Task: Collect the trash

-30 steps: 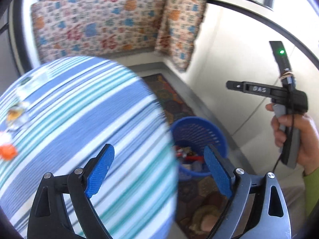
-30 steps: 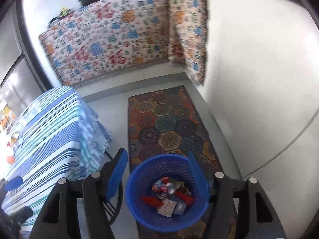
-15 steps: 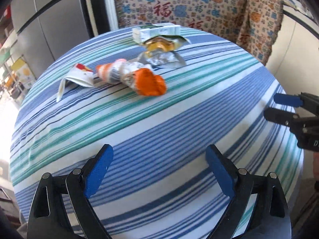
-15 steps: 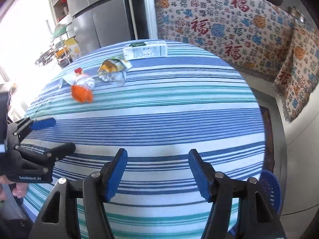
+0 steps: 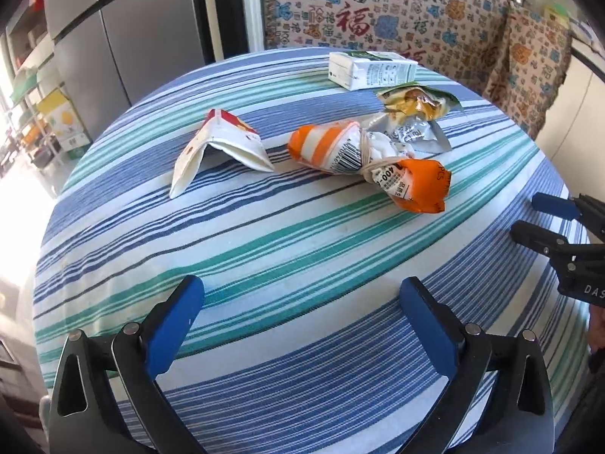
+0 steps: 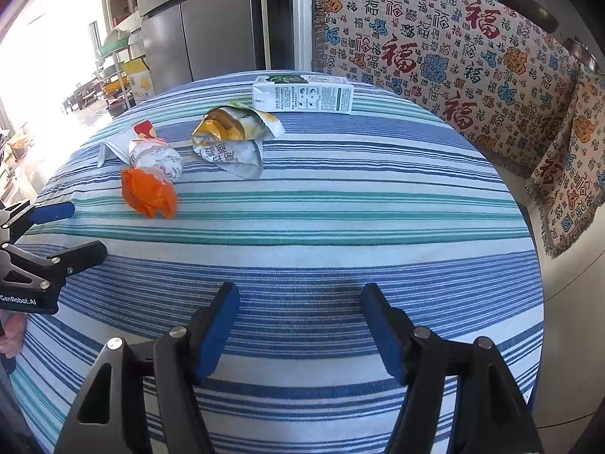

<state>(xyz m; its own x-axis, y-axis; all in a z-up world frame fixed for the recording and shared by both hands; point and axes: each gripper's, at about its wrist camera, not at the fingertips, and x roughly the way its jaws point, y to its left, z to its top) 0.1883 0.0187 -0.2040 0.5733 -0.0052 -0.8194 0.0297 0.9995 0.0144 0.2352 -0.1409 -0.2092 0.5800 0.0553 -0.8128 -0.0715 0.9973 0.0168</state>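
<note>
Four pieces of trash lie on the far half of the round striped table (image 5: 264, 257): a folded white and red wrapper (image 5: 223, 147), an orange and white bag (image 5: 370, 162) tied with a rubber band, a yellow and silver snack pouch (image 5: 412, 121) and a white milk carton (image 5: 372, 70). The right wrist view shows the same carton (image 6: 302, 94), pouch (image 6: 234, 132), orange bag (image 6: 151, 185) and wrapper (image 6: 113, 147). My left gripper (image 5: 300, 295) hovers over the near cloth, jaws opening, nothing between them. My right gripper (image 6: 299, 299) does the same further right, short of the trash.
Each gripper shows in the other's view: the right gripper (image 5: 529, 213) at the right edge, the left gripper (image 6: 83, 230) at the left edge. A patterned throw (image 6: 435, 49) covers a bench behind the table. A steel fridge (image 6: 211, 19) stands at the back left.
Both grippers swung away from the blue basket on the floor and over the table, then moved closer to the trash. Both pairs of jaws stand a little wider.
</note>
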